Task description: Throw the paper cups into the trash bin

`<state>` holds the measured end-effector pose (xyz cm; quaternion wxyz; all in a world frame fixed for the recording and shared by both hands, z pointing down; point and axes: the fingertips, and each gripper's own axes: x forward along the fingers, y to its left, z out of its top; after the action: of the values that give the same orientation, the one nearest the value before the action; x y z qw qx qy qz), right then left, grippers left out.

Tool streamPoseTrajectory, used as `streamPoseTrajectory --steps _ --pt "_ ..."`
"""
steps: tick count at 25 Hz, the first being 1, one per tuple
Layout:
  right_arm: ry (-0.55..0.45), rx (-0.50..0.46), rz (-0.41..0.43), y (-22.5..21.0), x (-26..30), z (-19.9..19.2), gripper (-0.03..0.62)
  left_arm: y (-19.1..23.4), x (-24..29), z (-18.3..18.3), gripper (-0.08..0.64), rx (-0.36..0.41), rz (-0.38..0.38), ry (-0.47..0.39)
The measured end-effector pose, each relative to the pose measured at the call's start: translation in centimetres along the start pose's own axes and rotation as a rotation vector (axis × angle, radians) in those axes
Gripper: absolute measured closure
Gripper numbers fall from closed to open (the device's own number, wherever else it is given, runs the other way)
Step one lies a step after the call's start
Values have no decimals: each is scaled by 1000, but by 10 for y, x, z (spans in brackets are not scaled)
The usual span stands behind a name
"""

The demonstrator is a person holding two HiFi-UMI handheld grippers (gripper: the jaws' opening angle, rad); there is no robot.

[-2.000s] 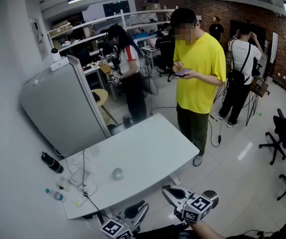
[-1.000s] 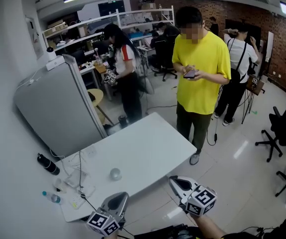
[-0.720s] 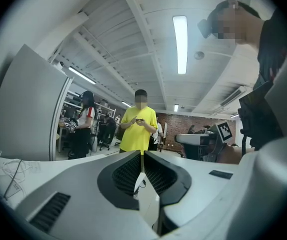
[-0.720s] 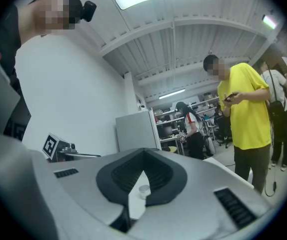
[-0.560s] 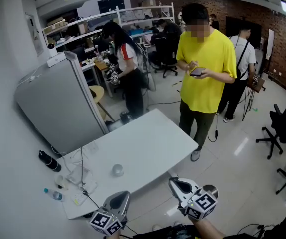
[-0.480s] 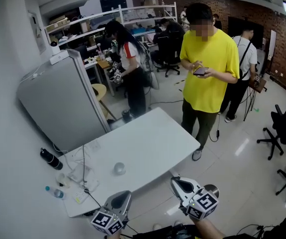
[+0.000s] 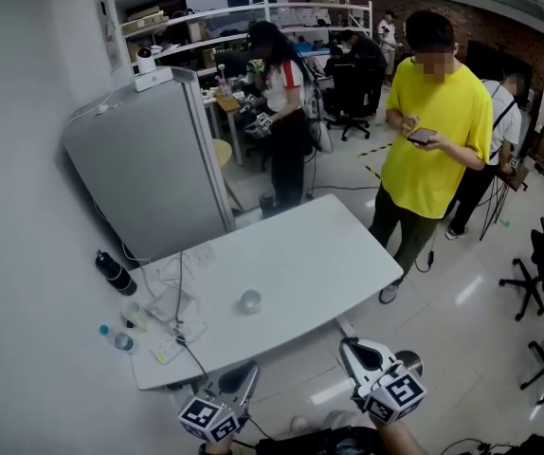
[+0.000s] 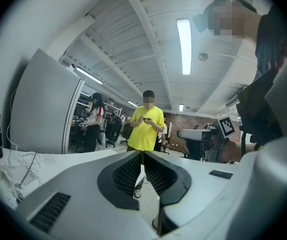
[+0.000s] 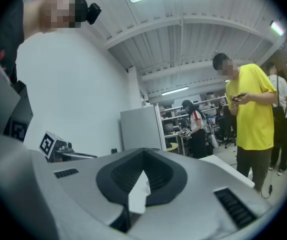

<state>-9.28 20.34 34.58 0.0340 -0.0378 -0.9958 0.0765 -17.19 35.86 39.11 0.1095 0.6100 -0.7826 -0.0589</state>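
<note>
one small pale paper cup [image 7: 249,301] stands upright, mouth up, on the white table [image 7: 300,254], nearer its near long edge and about midway along it, alone on bare surface. on the floor off the near right corner is a round grey rim, perhaps the trash bin [image 7: 412,358], mostly hidden.

One white table [image 7: 291,254] with one paper cup [image 7: 249,300] on it. Two bottles near the table's left end: one dark bottle [image 7: 116,273], one small clear bottle [image 7: 117,339]. One grey upright panel [image 7: 149,169] at far left. Three people stand nearest: one in a yellow shirt [image 7: 435,131], one in a white and red top [image 7: 283,112], one in a white shirt [image 7: 509,112] at far right. Two black office chairs [image 7: 542,259] at right. Two grippers, near: left gripper [image 7: 245,373], right gripper [image 7: 348,346]
</note>
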Motion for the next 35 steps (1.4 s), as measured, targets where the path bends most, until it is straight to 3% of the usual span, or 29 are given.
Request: streamPoseTrajectory --steps 5,10,16,22,28,35 --pt "46 -49 56 16 10 -9 588 8 -10 -3 540 -17 32 -9" --pt "28 -50 110 21 44 -2 588 31 -13 0 540 -18 81 -16" --pt "60 -31 162 12 83 -13 588 70 -25 16 560 3 207 -78" --pt "4 -78 257 -8 136 9 588 124 -8 46 560 32 338 -134" --pt "-5 -26 293 -45 177 16 586 141 30 65 560 44 318 -127" --pt "19 0 345 -59 206 16 587 149 67 77 560 30 293 -134"
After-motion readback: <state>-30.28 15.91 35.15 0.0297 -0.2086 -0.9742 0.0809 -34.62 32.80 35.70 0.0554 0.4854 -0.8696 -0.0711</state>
